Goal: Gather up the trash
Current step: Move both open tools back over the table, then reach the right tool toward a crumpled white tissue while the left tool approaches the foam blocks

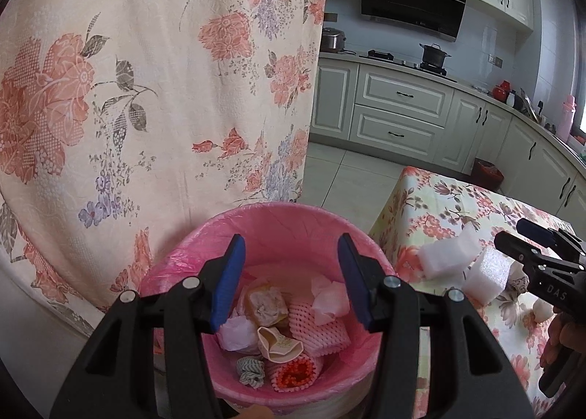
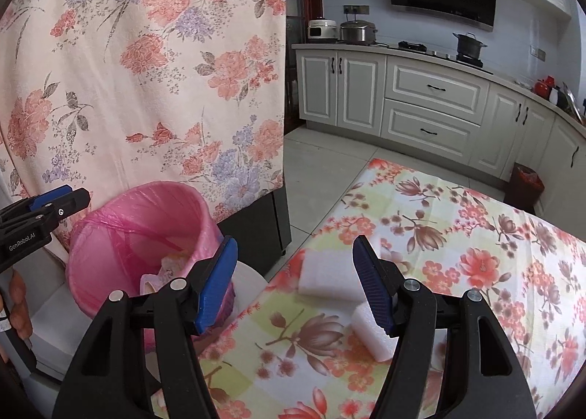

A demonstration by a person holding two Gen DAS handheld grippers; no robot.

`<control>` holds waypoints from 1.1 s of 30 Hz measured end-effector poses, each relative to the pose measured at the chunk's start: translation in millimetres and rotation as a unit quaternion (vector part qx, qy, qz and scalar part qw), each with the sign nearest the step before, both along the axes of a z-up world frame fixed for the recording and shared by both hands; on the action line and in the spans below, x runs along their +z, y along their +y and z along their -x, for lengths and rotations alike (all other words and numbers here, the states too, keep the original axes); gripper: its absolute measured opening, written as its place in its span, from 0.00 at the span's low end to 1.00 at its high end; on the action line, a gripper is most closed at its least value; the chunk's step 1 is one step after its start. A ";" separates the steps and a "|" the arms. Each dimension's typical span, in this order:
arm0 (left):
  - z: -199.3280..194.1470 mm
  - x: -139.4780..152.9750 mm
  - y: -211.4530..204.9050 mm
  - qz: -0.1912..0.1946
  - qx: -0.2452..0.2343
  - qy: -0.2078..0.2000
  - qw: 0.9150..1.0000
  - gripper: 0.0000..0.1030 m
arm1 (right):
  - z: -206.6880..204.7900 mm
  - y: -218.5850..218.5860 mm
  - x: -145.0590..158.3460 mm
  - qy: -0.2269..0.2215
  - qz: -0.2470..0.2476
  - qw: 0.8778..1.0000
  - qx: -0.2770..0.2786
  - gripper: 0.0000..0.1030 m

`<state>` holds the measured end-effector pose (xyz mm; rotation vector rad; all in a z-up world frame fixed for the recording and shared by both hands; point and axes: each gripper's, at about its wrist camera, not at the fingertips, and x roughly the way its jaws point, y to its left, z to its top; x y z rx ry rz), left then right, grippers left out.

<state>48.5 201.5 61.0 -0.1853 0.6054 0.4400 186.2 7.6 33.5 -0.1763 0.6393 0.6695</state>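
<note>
A bin lined with a pink bag [image 1: 293,221] stands under my left gripper [image 1: 292,247], whose blue-padded jaws are open with nothing between them. Inside lie foam fruit nets, crumpled wrappers and paper. Two white foam blocks [image 2: 329,274] [image 2: 373,331] rest on the floral tablecloth [image 2: 476,236] to the right of the bin [image 2: 146,232]. My right gripper [image 2: 295,247] hangs open over the table's near corner; the smaller block sits just beyond its right finger, not gripped. The left wrist view shows the right gripper [image 1: 512,232] beside the foam blocks [image 1: 447,254].
A large floral cloth [image 1: 146,89] hangs behind the bin. Small crumpled scraps [image 1: 542,309] lie on the table near the right gripper. Kitchen cabinets [image 2: 432,107] and a stove line the back wall. A dark red bin [image 2: 525,184] stands on the tiled floor.
</note>
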 end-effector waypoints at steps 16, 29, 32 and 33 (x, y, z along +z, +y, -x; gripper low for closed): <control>-24.9 0.0 -46.9 -0.005 -0.047 0.006 0.999 0.53 | -14.8 -89.0 -19.3 0.012 0.002 0.998 -0.066 0.67; -48.6 -3.8 -87.2 -0.006 -0.086 0.014 0.996 0.59 | -22.6 -142.3 -32.2 0.022 0.002 0.995 -0.102 0.69; -55.6 -6.2 -97.5 -0.006 -0.096 0.018 0.995 0.59 | -23.8 -154.4 -33.5 0.023 0.001 0.994 -0.109 0.71; -58.1 -7.2 -101.3 -0.006 -0.100 0.019 0.995 0.59 | -24.9 -157.7 -33.5 0.024 0.001 0.993 -0.112 0.71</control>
